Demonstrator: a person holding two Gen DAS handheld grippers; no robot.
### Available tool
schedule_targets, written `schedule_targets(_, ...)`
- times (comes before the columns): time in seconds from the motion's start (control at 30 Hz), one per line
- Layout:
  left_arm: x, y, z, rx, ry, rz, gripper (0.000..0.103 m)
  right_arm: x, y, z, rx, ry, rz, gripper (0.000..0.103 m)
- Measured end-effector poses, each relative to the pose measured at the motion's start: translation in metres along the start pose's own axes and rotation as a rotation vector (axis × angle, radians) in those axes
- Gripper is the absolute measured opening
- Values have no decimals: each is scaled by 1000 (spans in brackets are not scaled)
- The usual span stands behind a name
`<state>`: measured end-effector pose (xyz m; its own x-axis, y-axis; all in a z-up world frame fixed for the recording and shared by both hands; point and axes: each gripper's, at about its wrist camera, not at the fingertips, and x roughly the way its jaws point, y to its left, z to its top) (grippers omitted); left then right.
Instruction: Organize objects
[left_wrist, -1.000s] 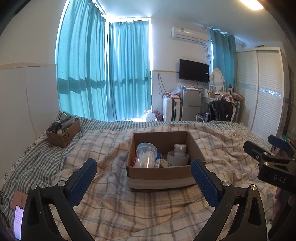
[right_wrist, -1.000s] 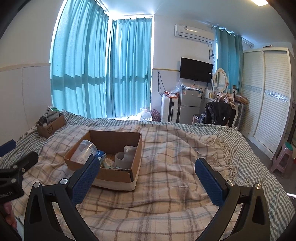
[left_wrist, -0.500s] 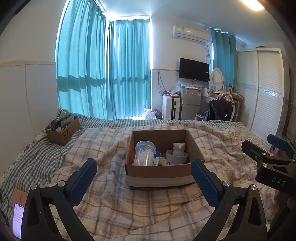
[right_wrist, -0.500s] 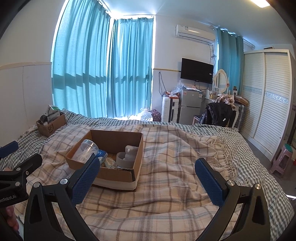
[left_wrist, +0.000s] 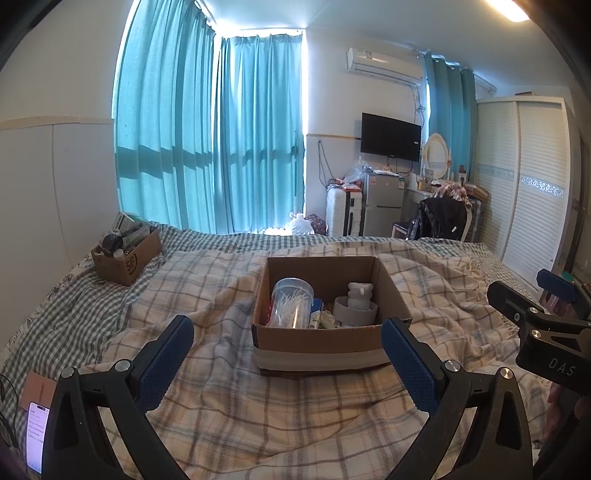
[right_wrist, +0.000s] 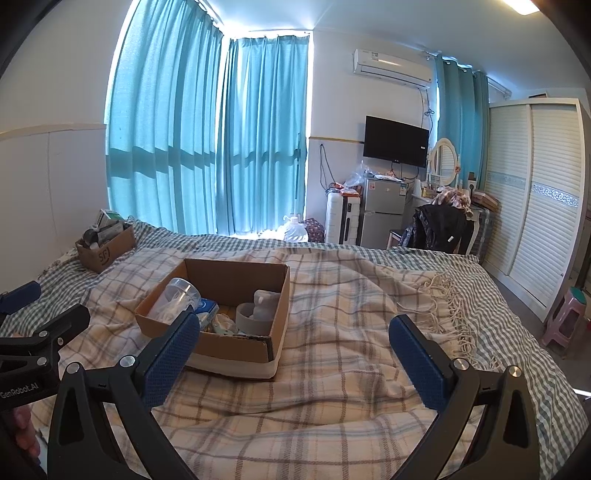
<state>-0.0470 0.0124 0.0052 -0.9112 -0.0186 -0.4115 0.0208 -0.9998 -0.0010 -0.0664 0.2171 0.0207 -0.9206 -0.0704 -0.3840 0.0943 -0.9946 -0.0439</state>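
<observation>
An open cardboard box (left_wrist: 321, 341) (right_wrist: 236, 354) sits on the plaid blanket in the middle of the bed. Inside it lie a clear plastic jar of cotton swabs (left_wrist: 291, 302) (right_wrist: 177, 295), a grey round holder (left_wrist: 356, 314) (right_wrist: 253, 321) with a white bottle (left_wrist: 360, 293) (right_wrist: 266, 299) in it, and small packets. My left gripper (left_wrist: 288, 350) hangs open in front of the box, empty. My right gripper (right_wrist: 295, 343) is open too, empty, to the right of the box; it also shows at the left wrist view's right edge (left_wrist: 532, 314).
A smaller cardboard box (left_wrist: 127, 254) (right_wrist: 105, 251) full of items stands at the bed's far left by the wall. A phone (left_wrist: 37, 435) lies at the bed's near left. Beyond the bed are a fridge (right_wrist: 382, 214), a chair with clothes (right_wrist: 439, 225), a wardrobe (right_wrist: 539, 192) and a pink stool (right_wrist: 567, 314).
Both grippers have pulled back and risen a little, so the box looks slightly smaller and farther. Nothing was grasped or let go.
</observation>
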Motion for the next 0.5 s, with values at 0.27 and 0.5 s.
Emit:
schedule_targets(0.27,2,1,1,-10,15,3,103,0,2,0,0,2,4,103)
schedule_targets(0.5,2,4,2,-11,16,12,103,-1,4,1,0,4,8,103)
